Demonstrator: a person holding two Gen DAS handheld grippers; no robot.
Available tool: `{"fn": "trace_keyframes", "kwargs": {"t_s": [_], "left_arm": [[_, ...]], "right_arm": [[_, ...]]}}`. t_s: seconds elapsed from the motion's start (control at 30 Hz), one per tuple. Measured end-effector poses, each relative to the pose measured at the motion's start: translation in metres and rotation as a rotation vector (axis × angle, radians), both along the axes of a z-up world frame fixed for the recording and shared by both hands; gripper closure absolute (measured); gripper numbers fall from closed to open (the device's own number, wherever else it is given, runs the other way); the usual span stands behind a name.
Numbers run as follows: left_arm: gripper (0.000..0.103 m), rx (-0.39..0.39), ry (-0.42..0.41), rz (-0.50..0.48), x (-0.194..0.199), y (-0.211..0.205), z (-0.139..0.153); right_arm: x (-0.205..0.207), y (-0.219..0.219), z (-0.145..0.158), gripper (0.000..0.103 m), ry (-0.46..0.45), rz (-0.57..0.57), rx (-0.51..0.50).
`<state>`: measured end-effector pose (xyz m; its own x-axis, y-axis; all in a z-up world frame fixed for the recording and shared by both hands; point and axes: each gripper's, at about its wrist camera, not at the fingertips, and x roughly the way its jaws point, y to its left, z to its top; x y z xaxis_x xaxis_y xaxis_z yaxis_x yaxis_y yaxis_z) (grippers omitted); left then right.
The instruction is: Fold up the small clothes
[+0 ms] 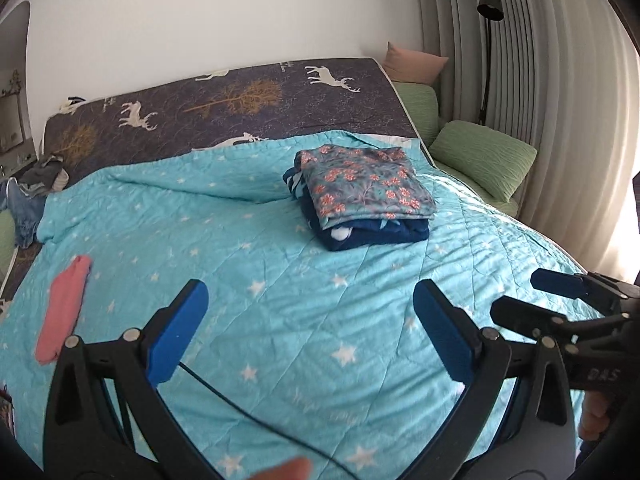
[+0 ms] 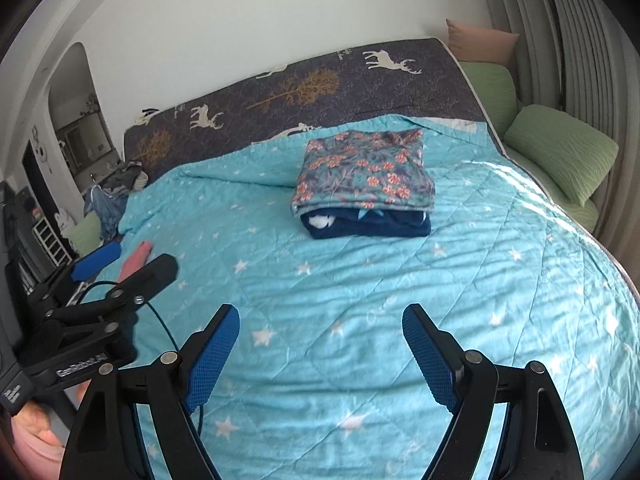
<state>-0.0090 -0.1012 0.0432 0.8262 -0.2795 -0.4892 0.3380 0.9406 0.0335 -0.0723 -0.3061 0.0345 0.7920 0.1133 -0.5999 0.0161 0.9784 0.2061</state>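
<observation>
Left wrist: both grippers' fingers (image 1: pixel 192 312) wide, empty; folded stack (image 1: pixel 366 190) beyond bare quilt (image 1: pixel 280 280).

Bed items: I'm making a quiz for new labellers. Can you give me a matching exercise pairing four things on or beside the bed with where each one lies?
Things:
1. floral garment
2. navy garment
3. pink cloth
4. green pillow

Places:
A. bottom of the folded stack
B. beside the bed, near the curtain
C. top of the folded stack
D. alone on the star-print blanket, off to the left side

Pairs: 1-C, 2-A, 3-D, 4-B
</observation>
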Motion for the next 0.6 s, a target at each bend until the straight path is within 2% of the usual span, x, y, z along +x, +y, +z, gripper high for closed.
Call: {"fn": "trace_keyframes", "kwargs": {"t_s": [0.1,0.2,0.6], "left_arm": [[0.001,-0.018,0.001,-0.007,-0.006,0.005,-0.001],[0.001,-0.001,0.029,-0.030,-0.008,0.003,-0.007],[0.001,0.049,0.053,-0.038,-0.013,-0.007,-0.020]], "right_arm": [[-0.003,0.004,-0.002,0.018,0.010,-0.039,-0.053],[-0.006,0.006,-0.004,0.018,0.014,-0.072,-0.087],[-0.005,0.005,-0.010,0.018,0.029,-0.089,-0.095]]}}
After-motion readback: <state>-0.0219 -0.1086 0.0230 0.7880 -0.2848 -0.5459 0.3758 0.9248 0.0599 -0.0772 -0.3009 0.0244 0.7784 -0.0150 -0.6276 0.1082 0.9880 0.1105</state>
